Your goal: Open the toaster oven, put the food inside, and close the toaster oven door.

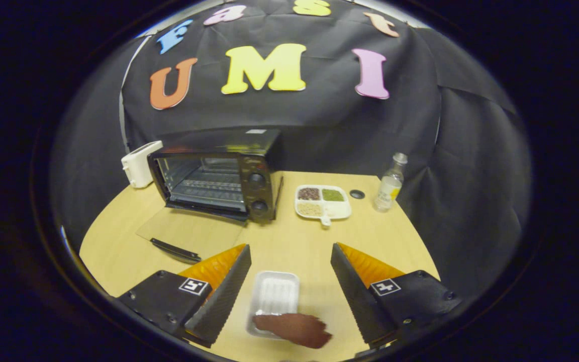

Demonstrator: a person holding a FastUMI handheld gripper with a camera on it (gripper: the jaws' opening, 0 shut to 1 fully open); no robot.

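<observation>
The pale wooden table [289, 241] carried a black toaster oven [216, 183] near its far left edge, its glass door [189, 232] already dropped flat, so the opening step looked done; loading and closing remained. The claw [291, 291] hung with its fingers wide apart, gripping nothing. Between them, at the near edge, a white plastic tray [274, 296] held a dark brown slab of food [294, 329] overhanging its rim. Further back, a white divided dish [323, 202] held brown, green and pale grains.
</observation>
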